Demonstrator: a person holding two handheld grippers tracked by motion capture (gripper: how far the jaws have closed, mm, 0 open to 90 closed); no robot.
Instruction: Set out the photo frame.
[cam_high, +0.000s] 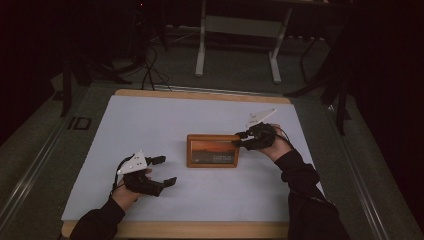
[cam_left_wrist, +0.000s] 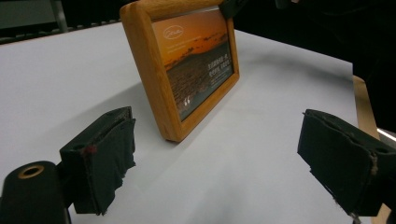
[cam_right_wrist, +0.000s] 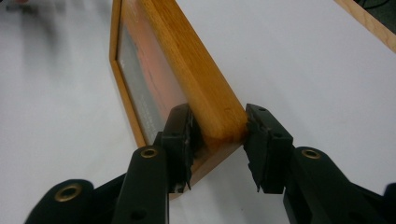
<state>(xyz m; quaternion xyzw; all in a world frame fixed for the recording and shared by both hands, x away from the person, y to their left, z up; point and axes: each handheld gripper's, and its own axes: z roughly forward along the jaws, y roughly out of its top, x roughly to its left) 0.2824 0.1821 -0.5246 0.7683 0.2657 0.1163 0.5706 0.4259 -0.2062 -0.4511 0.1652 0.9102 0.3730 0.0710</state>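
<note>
A: Right claw (cam_right_wrist: 218, 140) is at the top right corner of the picture frame (cam_high: 213, 151), one pad on the glass side, one on the back. The left pad looks to be touching the wood, the other stands a hair off it, so it's a loosened hold rather than a squeeze.

B: And the frame?

A: Standing tilted on its long edge in the middle of the white sheet (cam_high: 150, 125), sunset photo facing the person. In the right gripper view the wooden edge runs straight away from the jaws.

B: Left claw?

A: Left claw (cam_high: 162, 171) is released, jaws spread wide, nothing between them, resting low on the sheet, well apart from the frame's left end. Its own view looks across at the photo (cam_left_wrist: 198, 60).

B: What's underneath?

A: The sheet covers a wooden tabletop (cam_high: 200, 230), with bare wood showing at the near and far edges.

B: And the room?

A: Dim. Grey floor (cam_high: 235, 75), a pale metal table stand (cam_high: 237, 35) behind, dark cables (cam_high: 150, 65) trailing at the back left.
</note>
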